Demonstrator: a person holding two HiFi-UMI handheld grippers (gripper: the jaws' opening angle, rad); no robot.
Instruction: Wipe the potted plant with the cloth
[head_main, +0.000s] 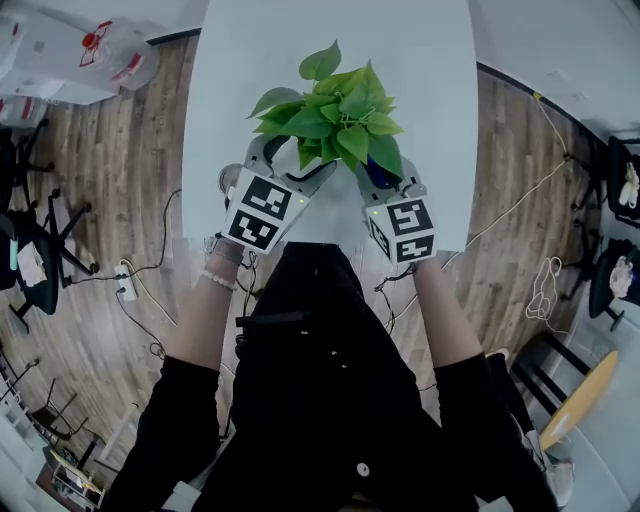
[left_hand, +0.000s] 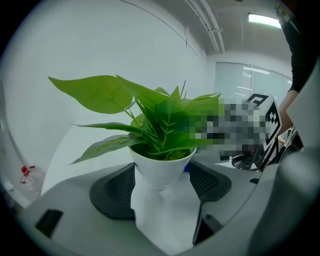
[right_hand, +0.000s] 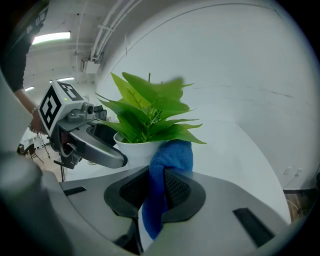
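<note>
The potted plant (head_main: 335, 120) is set on the near part of a white table (head_main: 420, 60), its green leaves (head_main: 340, 105) spread over a white pot (left_hand: 162, 167) that is mostly covered by them in the head view. A blue cloth (right_hand: 167, 165) is bunched against the pot's side, just under the lowest leaves, at about 5 o'clock from the plant's centre in the head view.

The cloth is pinched between the jaws of the right gripper (right_hand: 157, 187), with its upper end bulging out past the pads and its lower end hanging down behind them. This gripper is held at 5 o'clock from the plant.

The left gripper (left_hand: 162, 185) is held at 7 o'clock from the plant. Its jaws are closed around the pot's lower part, one pad on each side. The pads appear to be touching the pot, though the contact is not sharply seen. A sliver of the cloth is seen beyond the pot's right edge in the left gripper view.

A wooden floor (head_main: 120, 180) is seen on both sides of the table.
</note>
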